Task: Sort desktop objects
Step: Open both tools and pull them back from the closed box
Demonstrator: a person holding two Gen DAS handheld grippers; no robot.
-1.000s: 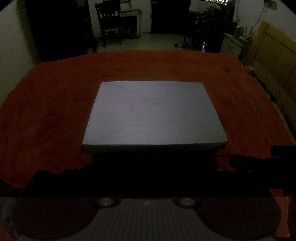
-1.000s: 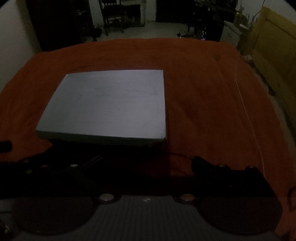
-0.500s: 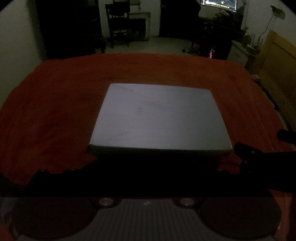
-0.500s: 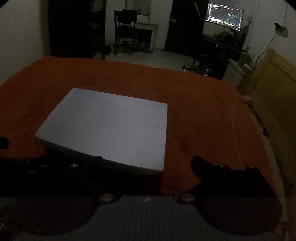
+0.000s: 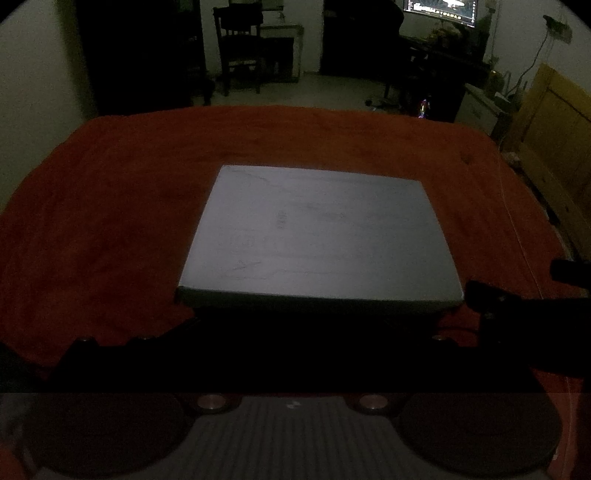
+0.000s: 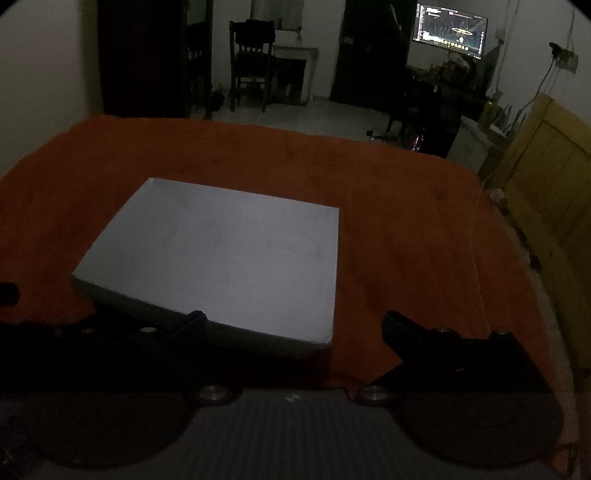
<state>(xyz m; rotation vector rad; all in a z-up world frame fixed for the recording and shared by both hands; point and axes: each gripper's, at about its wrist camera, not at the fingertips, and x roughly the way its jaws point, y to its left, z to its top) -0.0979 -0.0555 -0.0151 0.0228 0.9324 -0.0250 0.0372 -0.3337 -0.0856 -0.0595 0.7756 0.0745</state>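
A flat pale grey box [image 5: 317, 236] lies on the red cloth-covered table [image 5: 110, 221]. My left gripper [image 5: 258, 339] is open, with its dark fingers spread wide just short of the box's near edge. My right gripper [image 6: 295, 319] is also open; its left finger [image 6: 192, 323] overlaps the box's [image 6: 229, 258] front edge and its right finger [image 6: 399, 328] is over bare cloth past the near right corner. Whether either gripper touches the box is lost in shadow. From the left wrist view the right gripper [image 5: 517, 306] shows at the far right.
The room is dim. A thin cord [image 6: 474, 258] runs along the cloth's right side beside a wooden headboard [image 6: 546, 192]. Beyond the table's far edge stand a chair [image 6: 251, 62] and a lit monitor [image 6: 450, 33].
Both cameras have tilted up, so more of the room shows. In the right wrist view the box now sits lower and nearer, with the left finger across its front edge.
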